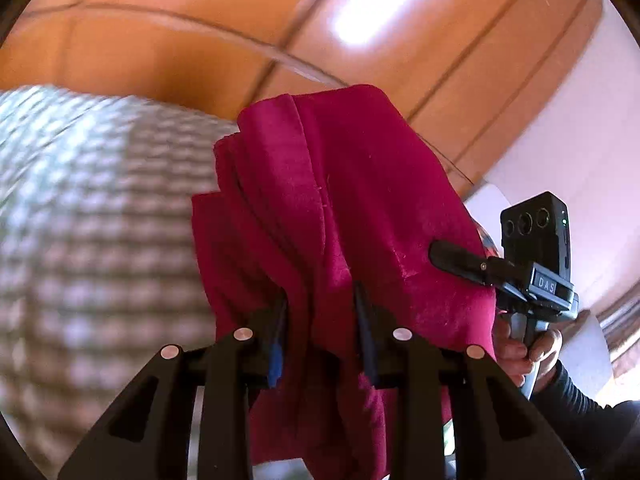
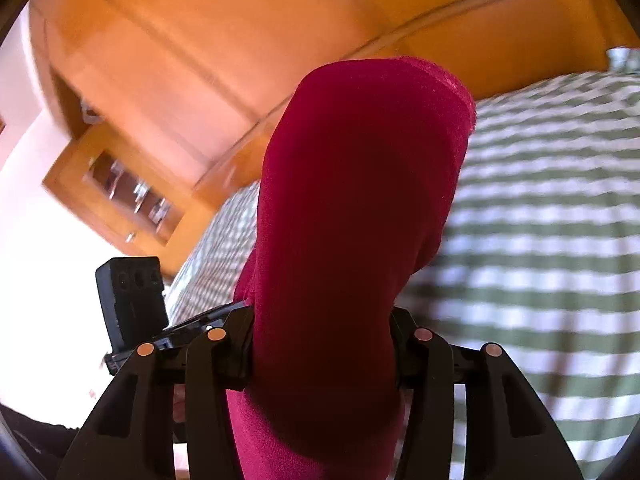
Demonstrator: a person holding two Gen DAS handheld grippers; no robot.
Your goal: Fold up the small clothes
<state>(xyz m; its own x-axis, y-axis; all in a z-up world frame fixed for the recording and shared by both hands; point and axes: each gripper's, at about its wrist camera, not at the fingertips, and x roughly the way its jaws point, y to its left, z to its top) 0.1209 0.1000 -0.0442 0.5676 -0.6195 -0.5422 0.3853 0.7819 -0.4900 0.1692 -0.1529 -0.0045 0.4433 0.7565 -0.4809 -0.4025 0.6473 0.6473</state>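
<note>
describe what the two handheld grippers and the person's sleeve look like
Both grippers, left gripper and right gripper, are matte black, with angular cut-out finger arms and round metal pivot pins. The left shows a blue pad. The right carries a black three-lens camera box and white lettering. The sleeve is black, ribbed.

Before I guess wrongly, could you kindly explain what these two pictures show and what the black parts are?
Each picture comes from a camera fixed on a hand-held gripper, looking along its two fingers. One view is from the left gripper, the other from the right gripper; no robot arm is involved. Both are shut on one red garment, lifted above a green-and-white checked cloth. In the left view you see the right gripper from outside, with the person's hand on its handle. Behind is orange wooden furniture.
</note>
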